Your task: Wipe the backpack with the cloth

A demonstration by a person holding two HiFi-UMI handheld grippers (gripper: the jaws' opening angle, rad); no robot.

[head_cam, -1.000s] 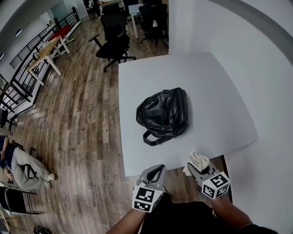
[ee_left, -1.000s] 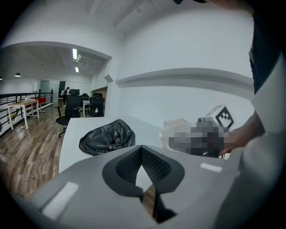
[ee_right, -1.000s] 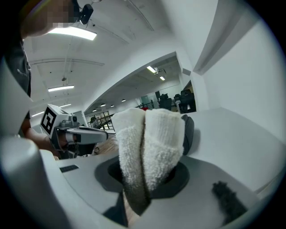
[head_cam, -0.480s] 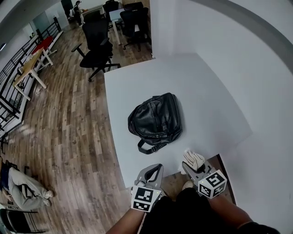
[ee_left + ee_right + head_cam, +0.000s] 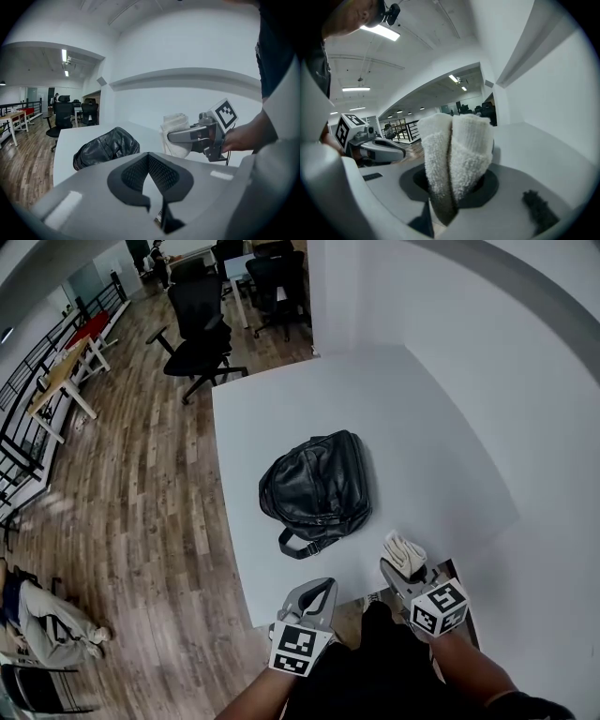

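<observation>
Since half a second ago our right gripper (image 5: 401, 570) has edged forward to the near edge of the white table (image 5: 412, 418). Its jaws are clamped on the folded white cloth (image 5: 405, 551), which stands up between them. Our left gripper (image 5: 317, 591) hangs beside it, just off the table edge, jaws pressed together with nothing between. The black backpack (image 5: 319, 486) lies flat on the table ahead of both grippers, apart from them, its strap toward us.
</observation>
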